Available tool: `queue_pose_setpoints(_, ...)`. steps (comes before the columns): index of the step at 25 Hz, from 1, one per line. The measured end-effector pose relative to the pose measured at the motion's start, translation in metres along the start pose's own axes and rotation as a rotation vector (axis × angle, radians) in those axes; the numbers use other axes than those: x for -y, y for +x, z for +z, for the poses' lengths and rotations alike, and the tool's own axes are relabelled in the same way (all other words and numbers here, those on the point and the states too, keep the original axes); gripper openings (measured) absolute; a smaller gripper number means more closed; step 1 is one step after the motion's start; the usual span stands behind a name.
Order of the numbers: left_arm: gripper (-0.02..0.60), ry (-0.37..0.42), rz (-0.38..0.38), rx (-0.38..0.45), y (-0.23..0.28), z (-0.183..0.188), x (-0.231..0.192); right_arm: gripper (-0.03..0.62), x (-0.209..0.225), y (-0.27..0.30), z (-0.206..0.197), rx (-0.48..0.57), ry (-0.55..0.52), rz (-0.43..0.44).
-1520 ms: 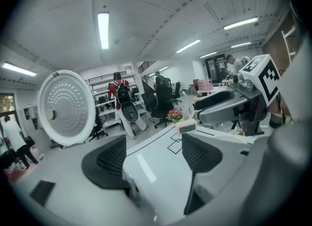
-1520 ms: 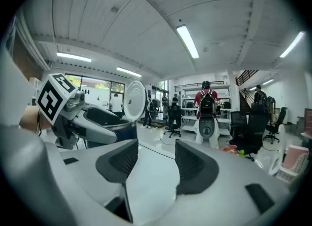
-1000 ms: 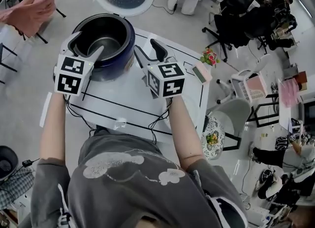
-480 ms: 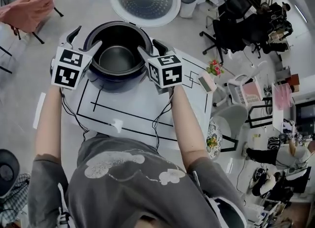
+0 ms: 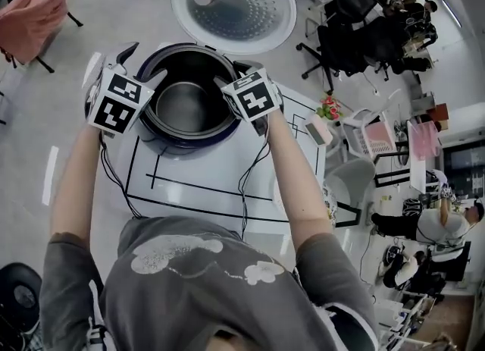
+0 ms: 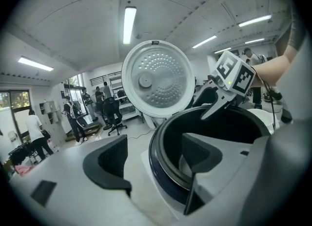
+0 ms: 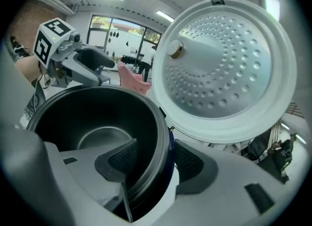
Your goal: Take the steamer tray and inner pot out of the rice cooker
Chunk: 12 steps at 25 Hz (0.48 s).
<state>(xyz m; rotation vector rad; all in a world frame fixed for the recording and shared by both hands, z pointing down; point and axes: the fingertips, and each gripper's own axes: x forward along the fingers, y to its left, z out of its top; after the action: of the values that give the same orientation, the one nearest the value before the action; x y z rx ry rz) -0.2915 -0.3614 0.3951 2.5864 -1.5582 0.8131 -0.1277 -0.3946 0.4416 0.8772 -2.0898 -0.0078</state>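
Now the left tongs (image 6: pixel 156 157) gape astride the rim of the pot (image 5: pixel 186 107), seated in the cooker (image 5: pixel 180 136). The right tongs (image 7: pixel 160 164) are opening astride the opposite rim. Best clench both deep together, then lift level.

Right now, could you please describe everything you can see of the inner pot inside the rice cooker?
The round dark metal inner pot sits upright in the dark blue rice cooker, whose round white lid stands open. Its walls are dark, its floor glossy grey, and it looks empty. The left hand-held gripper and right hand-held gripper each straddle its rim, one jaw inside, one outside the cooker; the right one's jaws are opening, and no pad appears to press on it.
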Motion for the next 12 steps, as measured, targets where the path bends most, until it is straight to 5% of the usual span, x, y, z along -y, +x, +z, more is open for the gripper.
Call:
queue_pose_setpoints(5, 0.353, 0.023, -0.026, 0.014, 0.022, 0.001, -0.003, 0.253, 0.006, 0.014, -0.006, -0.069, -0.034, -0.044)
queue_pose_setpoints(8, 0.352, 0.036, -0.03, 0.018, 0.028, 0.0, -0.006, 0.174, 0.012, 0.017, -0.013, -0.139, -0.072, -0.107)
queue_pose_setpoints(12, 0.351, 0.036, -0.036, 0.016, 0.035, -0.005, -0.007, 0.166, 0.012, 0.015, -0.013, -0.172, -0.118, -0.142)
